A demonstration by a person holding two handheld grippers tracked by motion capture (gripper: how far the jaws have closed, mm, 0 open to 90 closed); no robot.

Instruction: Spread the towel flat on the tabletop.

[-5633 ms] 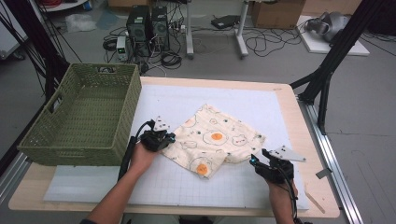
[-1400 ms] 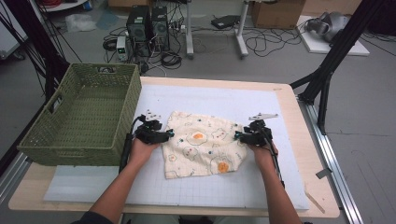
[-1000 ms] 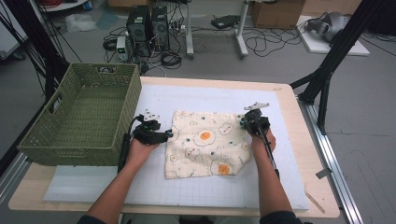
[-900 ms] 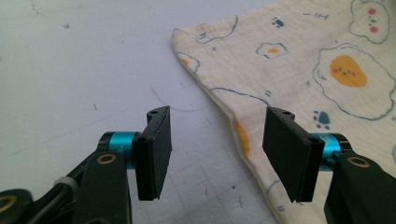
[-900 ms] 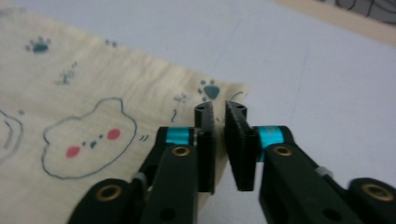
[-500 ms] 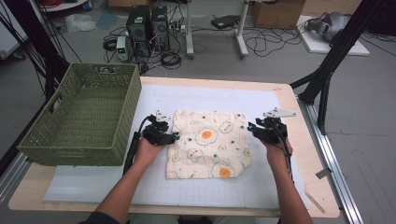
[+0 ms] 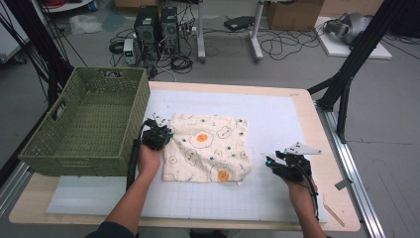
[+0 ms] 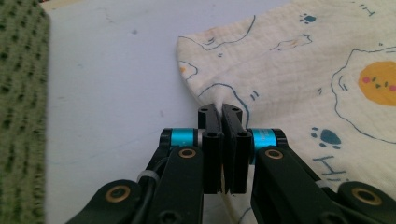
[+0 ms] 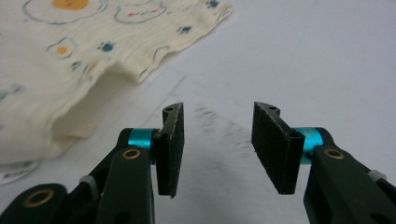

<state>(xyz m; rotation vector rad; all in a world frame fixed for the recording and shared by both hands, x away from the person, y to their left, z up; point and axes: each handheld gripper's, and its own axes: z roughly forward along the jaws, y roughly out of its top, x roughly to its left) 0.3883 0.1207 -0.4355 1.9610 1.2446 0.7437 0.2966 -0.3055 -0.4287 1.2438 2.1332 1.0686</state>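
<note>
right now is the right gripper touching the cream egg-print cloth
Apart. The right gripper view shows the right gripper open over bare white mat, a clear gap from the cream egg-print cloth.

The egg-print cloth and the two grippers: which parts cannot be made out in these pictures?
- Left gripper view: the edge of the egg-print cloth pinched in the shut left gripper is hidden by the black pads.
- Right gripper view: the cloth's underside is hidden by its fold; the picture edge cuts off its white label.
- High view: the jaw gap of the right gripper is too small; the wall of the green basket hides part of its floor.
</note>
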